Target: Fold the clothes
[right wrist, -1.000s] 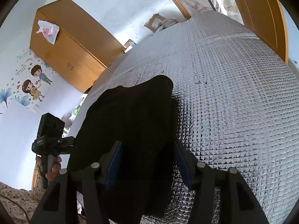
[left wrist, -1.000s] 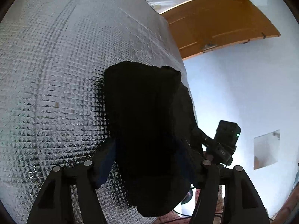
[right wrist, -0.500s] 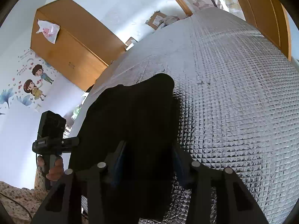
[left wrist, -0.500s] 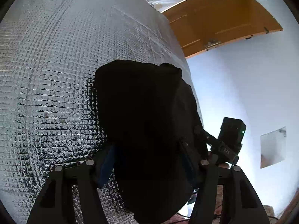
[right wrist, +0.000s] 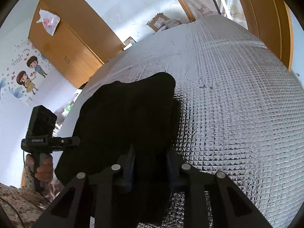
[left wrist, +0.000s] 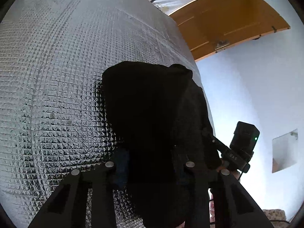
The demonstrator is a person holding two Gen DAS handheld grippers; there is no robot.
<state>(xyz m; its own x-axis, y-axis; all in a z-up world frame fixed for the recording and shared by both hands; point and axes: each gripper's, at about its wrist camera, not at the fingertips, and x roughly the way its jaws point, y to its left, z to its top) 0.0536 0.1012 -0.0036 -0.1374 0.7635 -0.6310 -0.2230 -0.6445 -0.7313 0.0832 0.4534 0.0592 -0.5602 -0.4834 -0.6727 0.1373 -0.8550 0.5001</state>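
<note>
A black garment (left wrist: 152, 110) lies bunched on the silver quilted mat (left wrist: 57, 76). My left gripper (left wrist: 150, 163) has its jaws closed in on the near edge of the cloth, which fills the gap between the fingers. The same garment shows in the right wrist view (right wrist: 129, 117), where my right gripper (right wrist: 150, 163) is likewise shut on its near edge. Each gripper's body shows from the other's view: the right one (left wrist: 241, 148) beside the cloth's right end, the left one (right wrist: 41, 133) in a hand beside its left end. The fingertips are hidden by the black cloth.
The silver mat (right wrist: 237, 104) covers a bed and stretches far ahead. Wooden wardrobe (right wrist: 62, 45) and door (left wrist: 228, 22) stand at the walls. Cardboard boxes (right wrist: 161, 21) sit beyond the mat's far end. Floral fabric (right wrist: 15, 199) lies at the near left.
Both grippers' jaws have narrowed onto the garment's near edge. The cloth has bunched slightly and shifted a little toward me; both views tilted a bit.
</note>
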